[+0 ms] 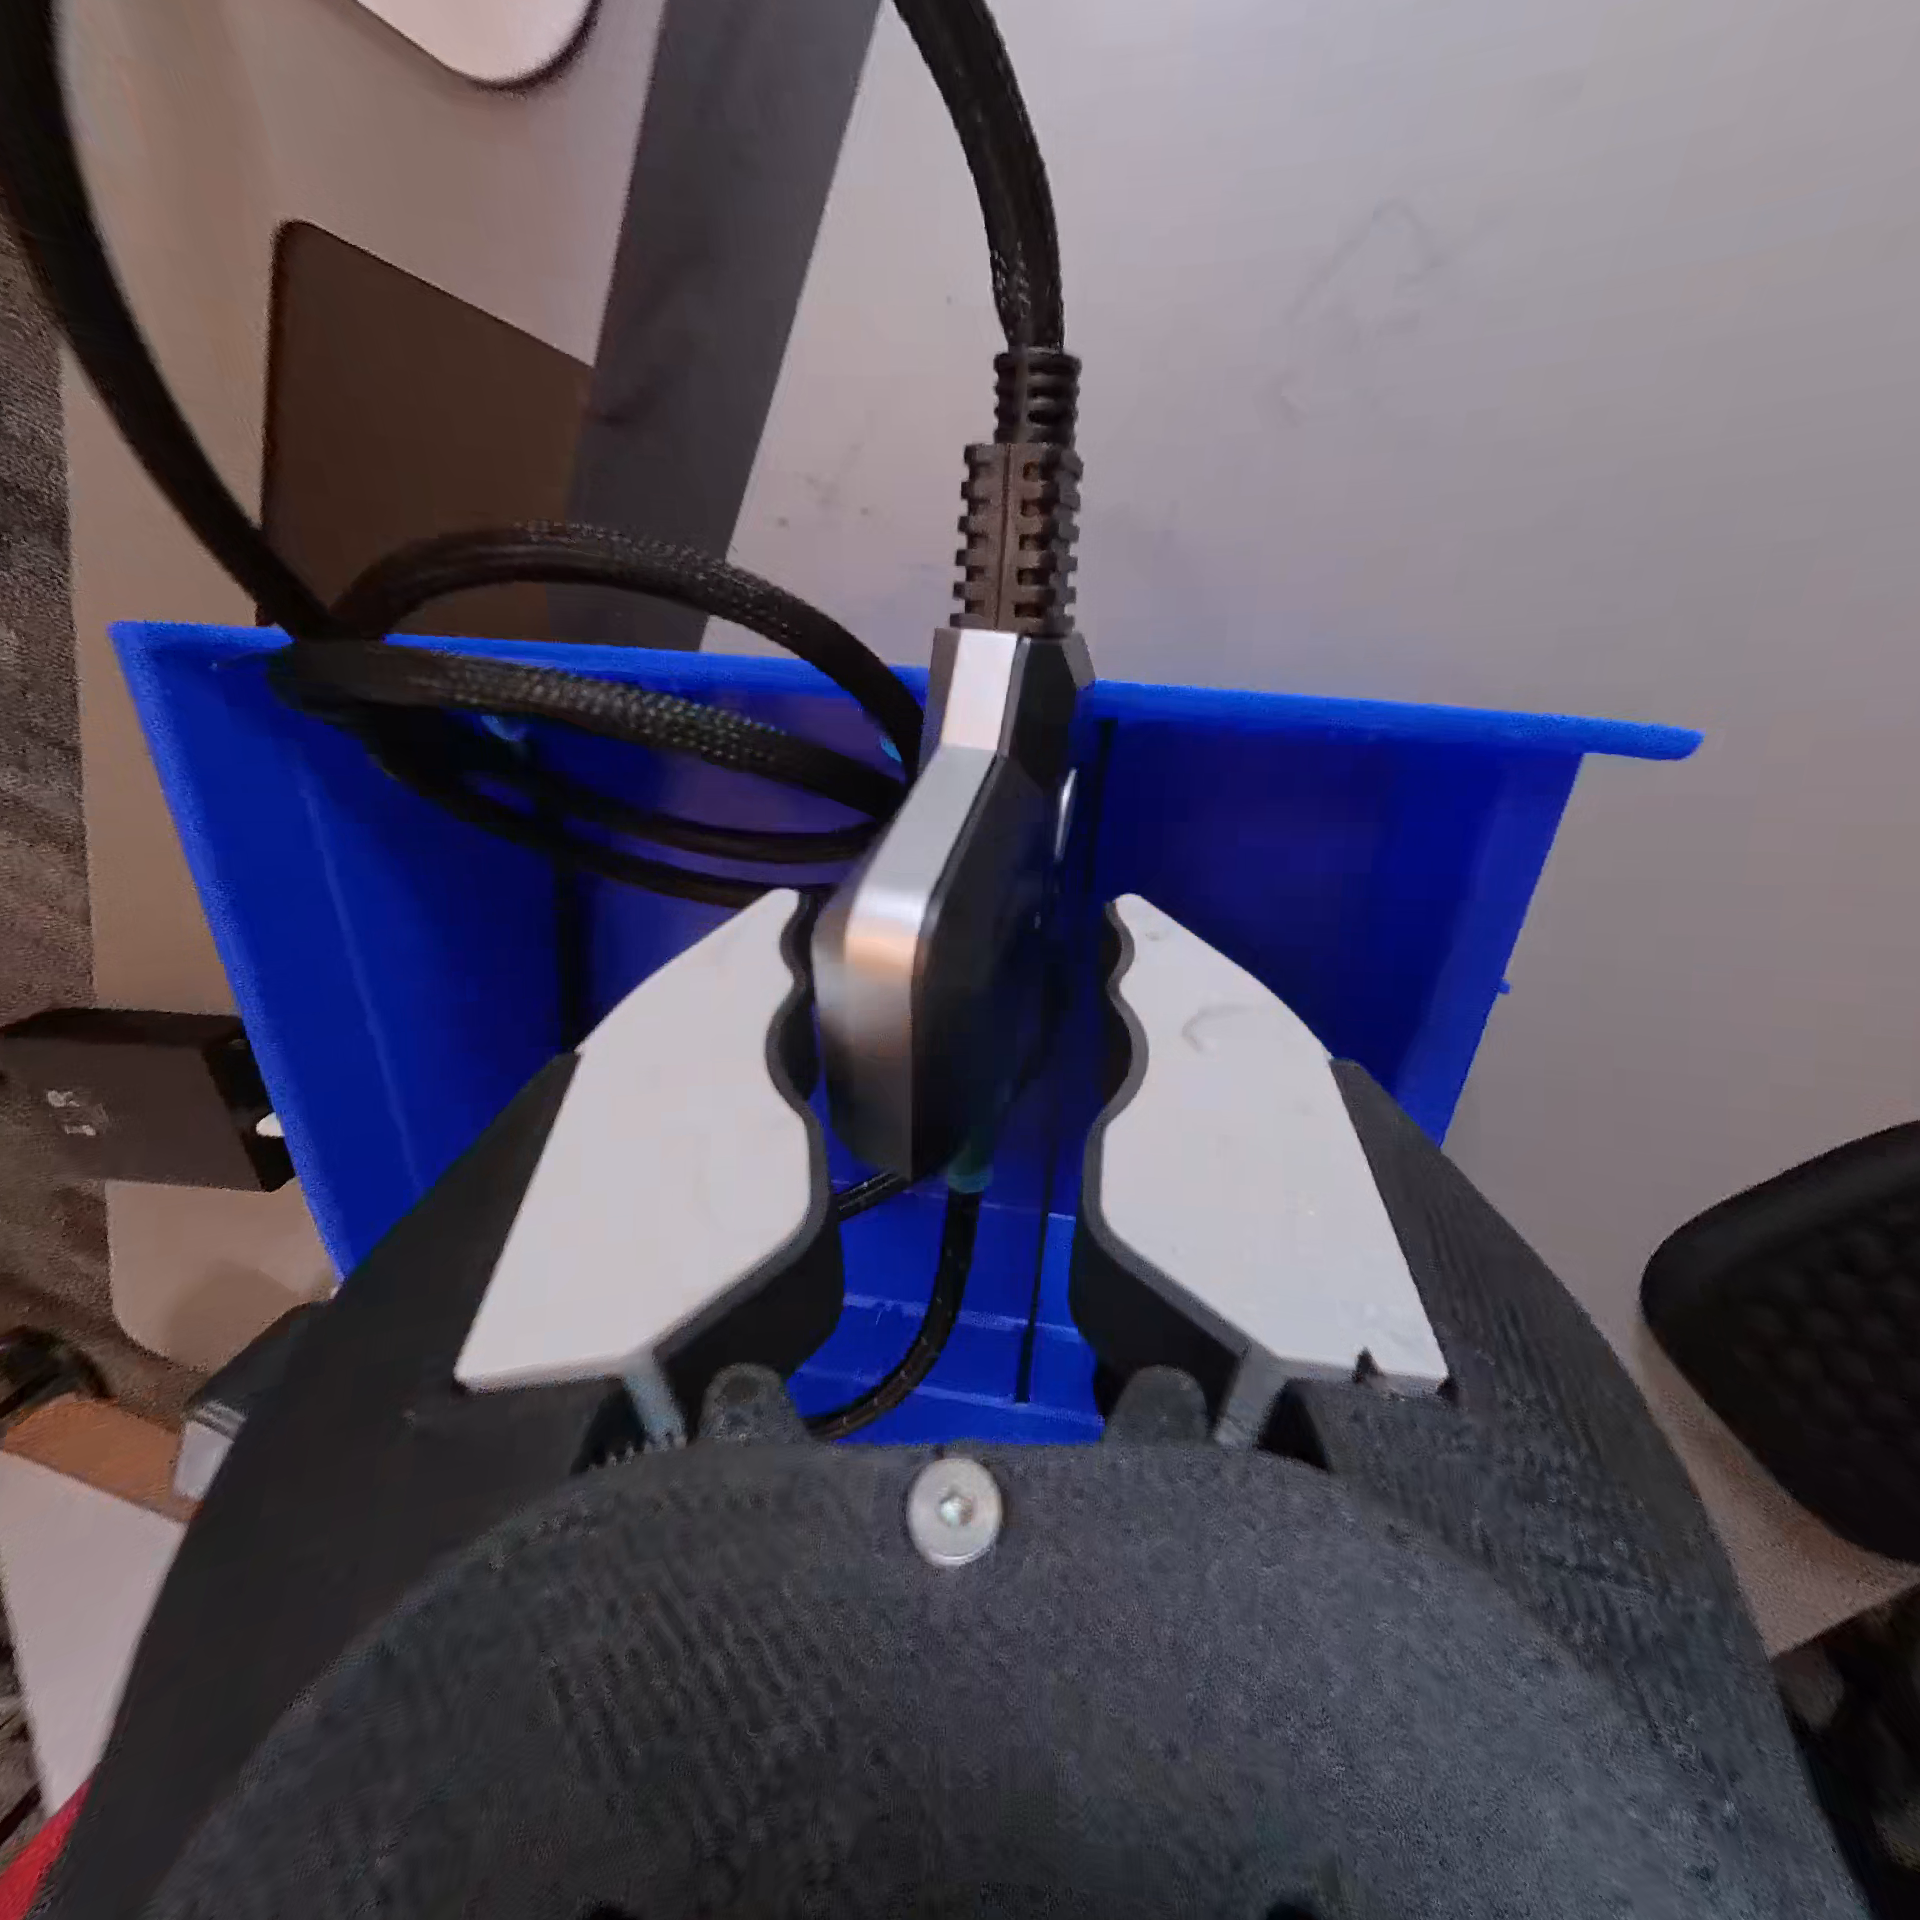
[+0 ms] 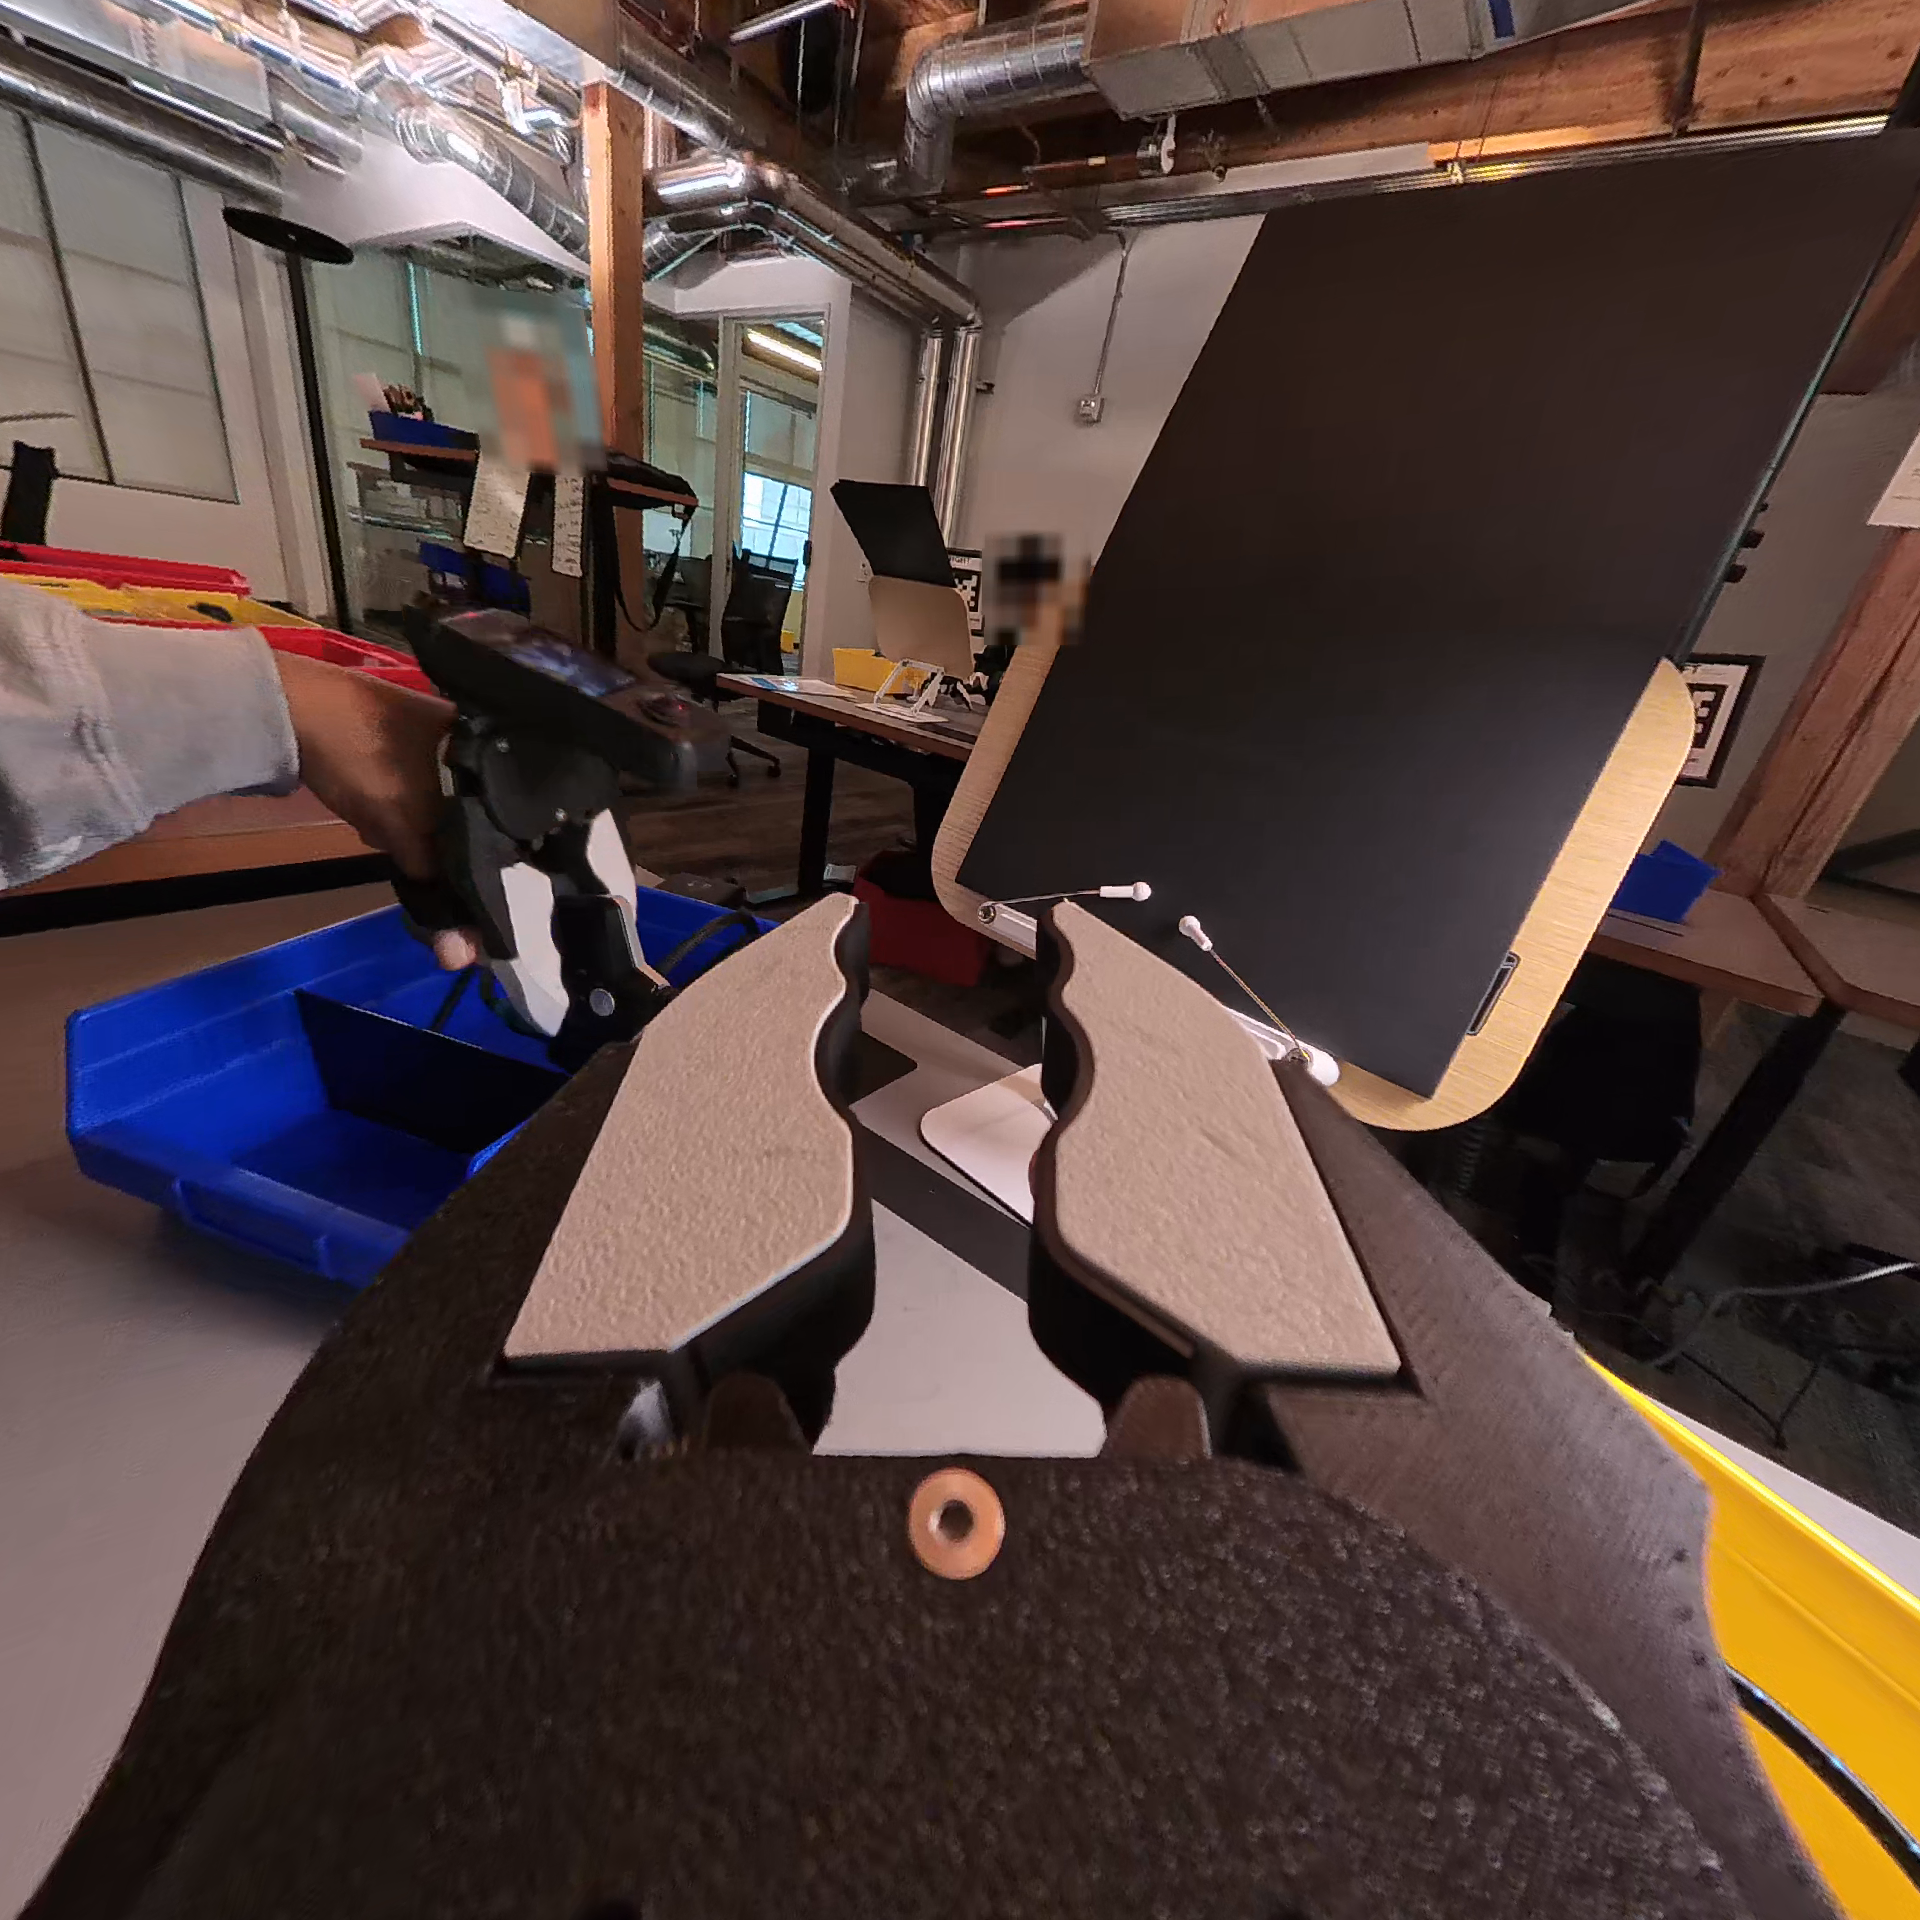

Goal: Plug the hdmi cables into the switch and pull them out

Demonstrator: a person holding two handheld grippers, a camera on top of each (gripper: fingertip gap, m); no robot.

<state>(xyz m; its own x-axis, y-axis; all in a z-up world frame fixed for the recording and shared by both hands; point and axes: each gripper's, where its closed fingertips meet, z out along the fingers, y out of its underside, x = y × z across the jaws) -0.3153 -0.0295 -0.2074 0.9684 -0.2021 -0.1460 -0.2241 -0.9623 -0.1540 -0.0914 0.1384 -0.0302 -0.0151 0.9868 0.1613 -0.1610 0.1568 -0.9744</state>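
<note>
Left tool spread round HDMI switch, centre frame over blue bin, cable plugged in. Right tool spread, empty. Should pinch switch body squarely, w/o tilting.

Bin: saturated blue throughout. Cable: black, braided weave. Switch: silver edge band, black face. Left gripper fingers: pale grey pads on black textured bodies. Panel: matte black, light wood-grain border. Tote: yellow.
</note>
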